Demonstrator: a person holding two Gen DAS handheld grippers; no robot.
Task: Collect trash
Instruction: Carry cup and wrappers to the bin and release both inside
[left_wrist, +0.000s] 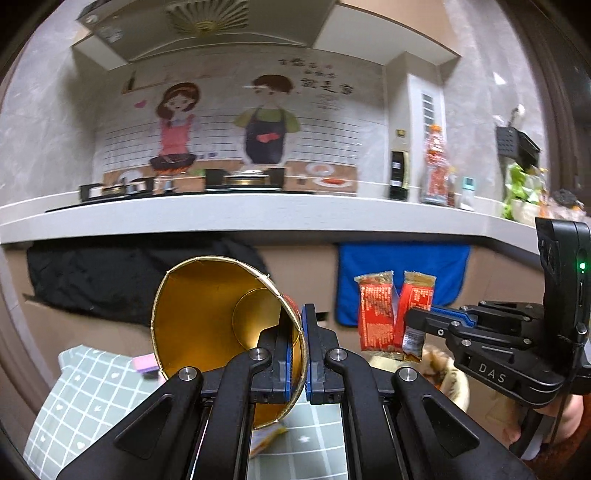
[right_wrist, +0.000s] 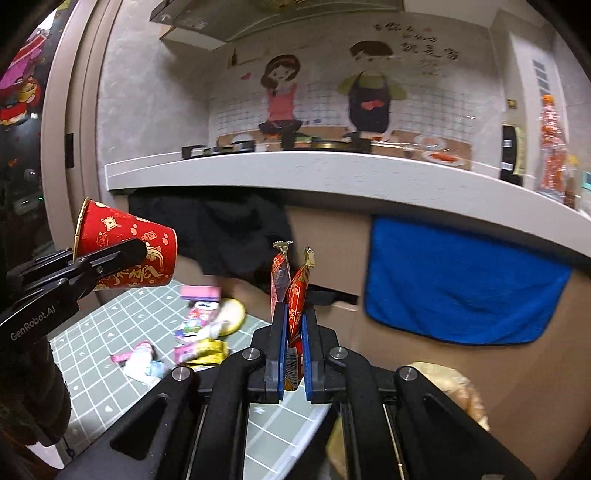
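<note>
The left claw (left_wrist: 297, 347) covers the near wall of the red paper cup (left_wrist: 221, 325), and the cup's lower rim sinks behind the claw's black arms. In the right wrist view, the lower end of the red snack wrapper (right_wrist: 293, 325) is lost between the right claw (right_wrist: 294, 350) pads. The writing on the far wall sticker (left_wrist: 327, 86) is blurred, and the small wrappers (right_wrist: 195, 343) on the checked worktop (right_wrist: 110, 332) are too smeared to name.

Indoor light, moderate and warm, no hard shadows. Heavy fisheye: the desk edge (left_wrist: 258, 218) bows, corners vignette to black. Motion blur smears the far wall mural (left_wrist: 236, 122) and far-right clutter in both views. Gold inside of the cup (left_wrist: 207, 314) glares slightly. Near tongs sharp.
</note>
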